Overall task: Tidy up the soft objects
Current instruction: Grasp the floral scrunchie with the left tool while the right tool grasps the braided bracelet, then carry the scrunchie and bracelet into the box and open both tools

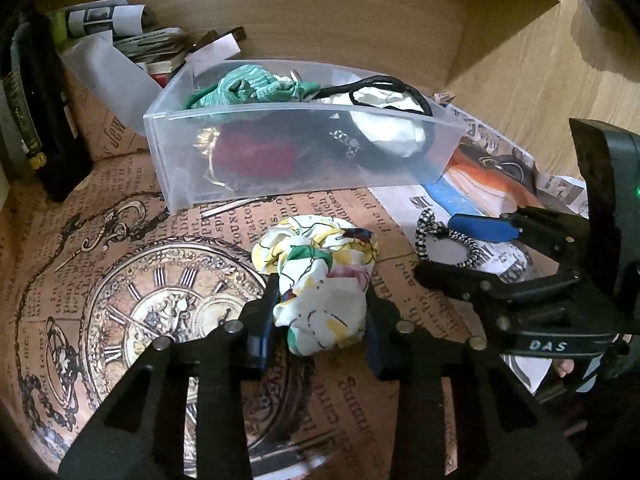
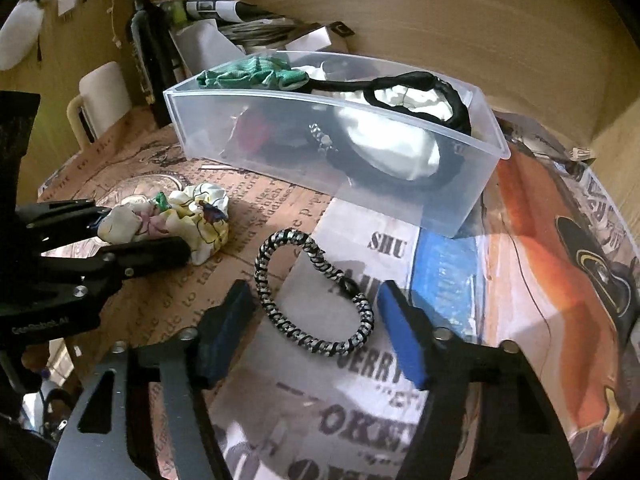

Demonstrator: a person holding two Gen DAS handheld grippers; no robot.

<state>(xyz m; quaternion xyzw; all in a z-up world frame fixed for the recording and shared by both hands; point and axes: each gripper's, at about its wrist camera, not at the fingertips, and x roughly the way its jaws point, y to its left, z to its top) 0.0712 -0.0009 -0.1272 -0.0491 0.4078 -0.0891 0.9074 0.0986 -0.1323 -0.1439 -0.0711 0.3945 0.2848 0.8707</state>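
A floral yellow-and-white scrunchie (image 1: 320, 280) lies on the printed table cover, and my left gripper (image 1: 320, 300) is shut on its near end; it also shows in the right wrist view (image 2: 184, 220). A black-and-white braided hair tie (image 2: 312, 292) lies on the paper between the open jaws of my right gripper (image 2: 316, 308), apart from both pads. In the left wrist view the hair tie (image 1: 444, 244) sits between the right gripper's fingers (image 1: 480, 228). A clear plastic bin (image 1: 296, 184) behind holds a green scrunchie (image 1: 248, 88), a black hairband (image 2: 420, 84) and white fabric.
A dark bottle (image 2: 152, 48), a cream mug (image 2: 100, 96) and a stack of papers (image 1: 132, 40) stand behind and left of the bin. A wooden wall (image 2: 480, 20) closes the back. Newspaper-print sheets (image 2: 540, 220) cover the table on the right.
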